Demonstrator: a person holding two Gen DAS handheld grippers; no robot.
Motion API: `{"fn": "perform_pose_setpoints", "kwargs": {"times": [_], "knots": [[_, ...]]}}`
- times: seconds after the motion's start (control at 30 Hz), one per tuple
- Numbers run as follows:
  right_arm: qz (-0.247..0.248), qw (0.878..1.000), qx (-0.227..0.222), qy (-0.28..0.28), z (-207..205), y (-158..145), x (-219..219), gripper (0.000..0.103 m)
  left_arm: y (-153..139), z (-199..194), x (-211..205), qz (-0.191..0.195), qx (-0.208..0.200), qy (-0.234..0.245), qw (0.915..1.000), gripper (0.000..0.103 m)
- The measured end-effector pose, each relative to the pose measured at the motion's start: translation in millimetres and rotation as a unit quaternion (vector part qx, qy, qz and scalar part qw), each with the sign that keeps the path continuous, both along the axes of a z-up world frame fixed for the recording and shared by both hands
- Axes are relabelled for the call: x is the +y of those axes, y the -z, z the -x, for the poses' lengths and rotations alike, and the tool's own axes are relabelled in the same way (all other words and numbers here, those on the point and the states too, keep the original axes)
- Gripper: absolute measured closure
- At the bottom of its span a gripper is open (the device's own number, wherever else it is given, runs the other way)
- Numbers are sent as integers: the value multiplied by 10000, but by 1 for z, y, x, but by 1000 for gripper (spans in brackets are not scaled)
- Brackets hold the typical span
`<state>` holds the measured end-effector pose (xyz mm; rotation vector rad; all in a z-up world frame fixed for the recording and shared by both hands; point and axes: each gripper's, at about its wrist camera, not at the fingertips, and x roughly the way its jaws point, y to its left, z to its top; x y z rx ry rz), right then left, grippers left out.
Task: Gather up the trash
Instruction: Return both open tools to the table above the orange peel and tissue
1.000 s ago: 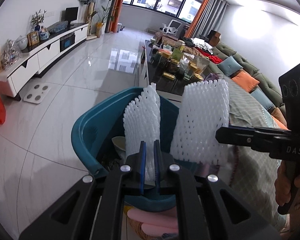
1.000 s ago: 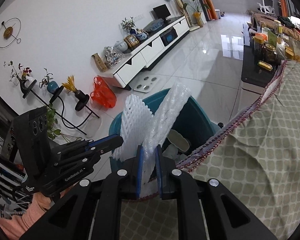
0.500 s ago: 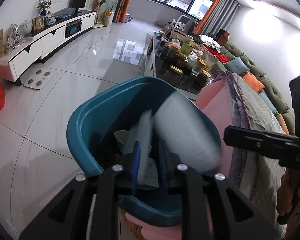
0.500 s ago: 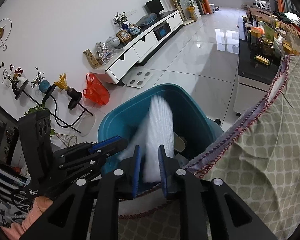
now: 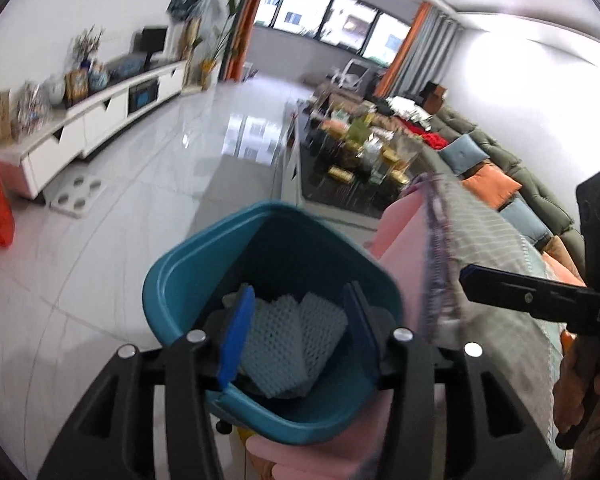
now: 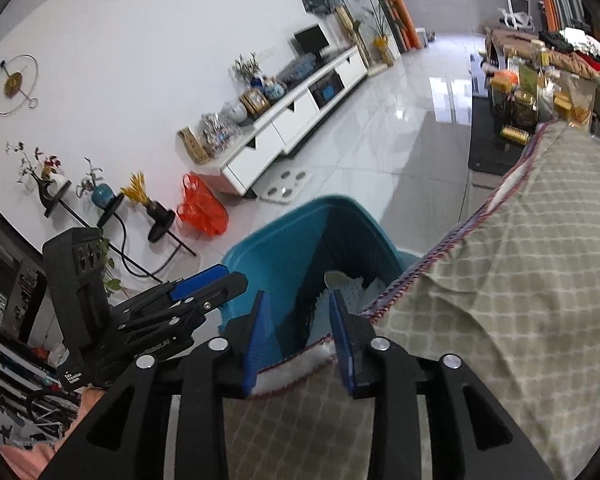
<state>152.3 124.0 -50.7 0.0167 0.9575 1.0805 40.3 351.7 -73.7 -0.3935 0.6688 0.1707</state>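
Note:
A teal trash bin (image 5: 172, 280) (image 6: 284, 240) stands on the floor beside a cloth-covered surface. Two white foam net sleeves (image 5: 288, 328) (image 6: 352, 292) lie loose inside it. My left gripper (image 5: 296, 328) hovers over the bin's near rim, its jaws opening, nothing pressed between the blue pads. My right gripper (image 6: 296, 340) hangs over the cloth edge by the bin, its jaws opening too, with nothing held. Each gripper shows in the other's view: the right one (image 5: 540, 296) at the right edge, the left one (image 6: 204, 284) at the left.
A checked cloth (image 6: 520, 260) with a red-stitched edge covers the surface beside the bin. A dark coffee table (image 5: 340, 176) crowded with jars stands beyond, with a sofa (image 5: 500, 168) to the right. A white TV cabinet (image 6: 292, 120) and an orange bag (image 6: 202, 210) line the wall.
Both grippers were shut on the foam net sleeves a second ago. Their jaws have parted, and the sleeves have dropped into the bin. Both hands lifted slightly.

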Motion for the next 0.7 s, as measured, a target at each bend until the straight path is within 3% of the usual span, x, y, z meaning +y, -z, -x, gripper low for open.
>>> {"fn": "perform_pose_setpoints", "kwargs": {"times": [0.23,0.47,0.7], "knots": [[-366,9978,-531,178,23,-29,-57,54,-41,20,-50,-352,-681,569,9954,35],[-504,9916,-961,704,41,-46,-136,50,-54,21,-118,-323,-902,1535,9835,34],[-423,9808,-994,1623,57,-41,-235,48,-45,8,-212,-293,-796,2780,9568,34]]}}
